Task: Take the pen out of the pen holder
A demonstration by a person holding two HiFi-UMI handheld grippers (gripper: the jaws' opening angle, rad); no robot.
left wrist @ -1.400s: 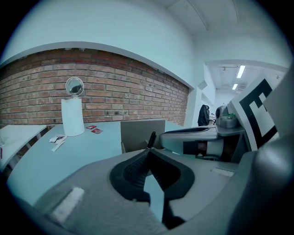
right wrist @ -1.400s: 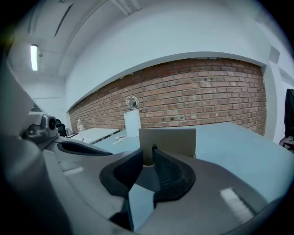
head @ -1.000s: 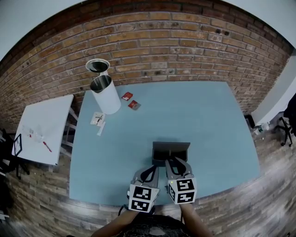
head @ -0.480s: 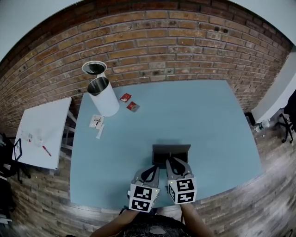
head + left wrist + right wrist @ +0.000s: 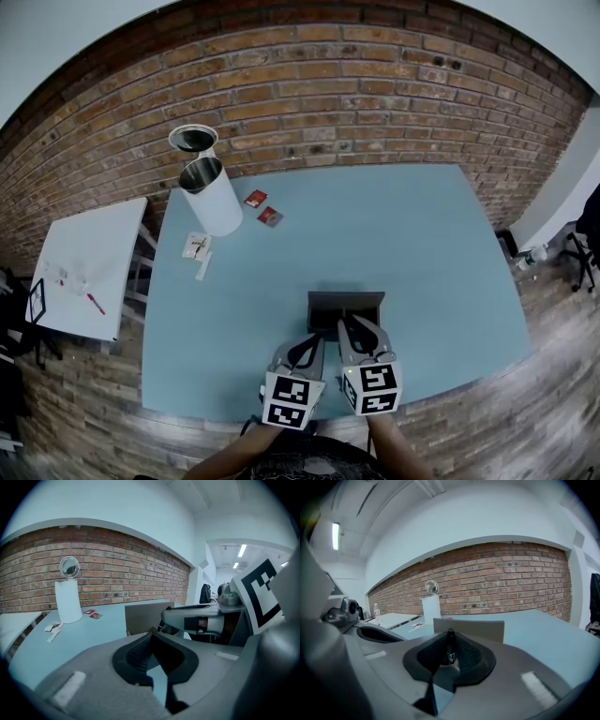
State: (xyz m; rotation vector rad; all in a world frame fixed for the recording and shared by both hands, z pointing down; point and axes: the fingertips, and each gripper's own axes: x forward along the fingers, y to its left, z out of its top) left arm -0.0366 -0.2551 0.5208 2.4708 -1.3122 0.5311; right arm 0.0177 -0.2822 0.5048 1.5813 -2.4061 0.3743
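A grey rectangular pen holder (image 5: 346, 307) stands on the blue table (image 5: 412, 244) near its front edge. My right gripper (image 5: 355, 328) reaches the holder's near side and is shut on a black pen (image 5: 450, 650), which stands upright between the pads in front of the holder (image 5: 478, 629). The pen's lower end is hidden by the jaws. My left gripper (image 5: 306, 348) is just left of it, shut with nothing between its fingers, a little short of the holder (image 5: 146, 618). The right gripper (image 5: 199, 621) also shows in the left gripper view.
A white cylinder bin (image 5: 212, 194) with a round mirror (image 5: 194, 139) behind it stands at the table's far left corner. Two red packets (image 5: 263, 207) and white papers (image 5: 199, 251) lie near it. A white side table (image 5: 82, 264) is to the left, and a brick wall (image 5: 356, 94) stands behind.
Both grippers and the pen holder keep their places; only the head view has shifted slightly.
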